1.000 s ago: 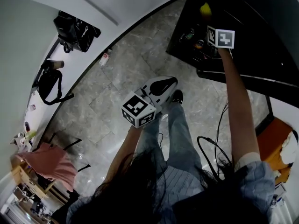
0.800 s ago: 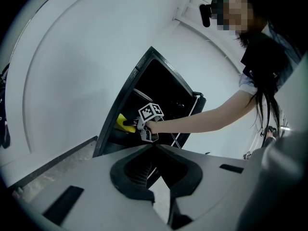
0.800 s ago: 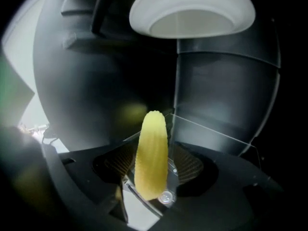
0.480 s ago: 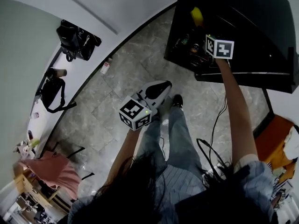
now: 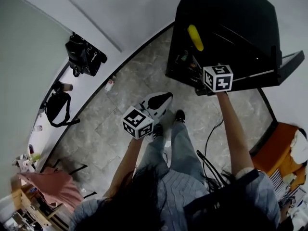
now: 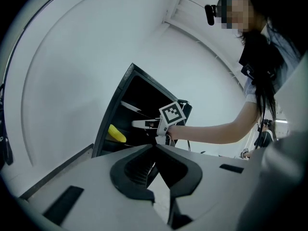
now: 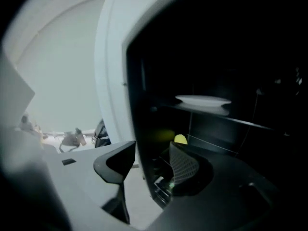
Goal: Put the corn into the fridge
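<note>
The open fridge fills the centre and right of the frame, its inside dark. A white plate rests on a shelf right of centre. Below the shelf, the yellow tip of the corn shows just above the right-hand jaw. The right tongs sit at lower centre, jaws apart with nothing between them, having just closed a little. A pale upright band borders the fridge opening on the left. Beyond it, at the frame's left, blurred dark shapes lie low against a light background.
</note>
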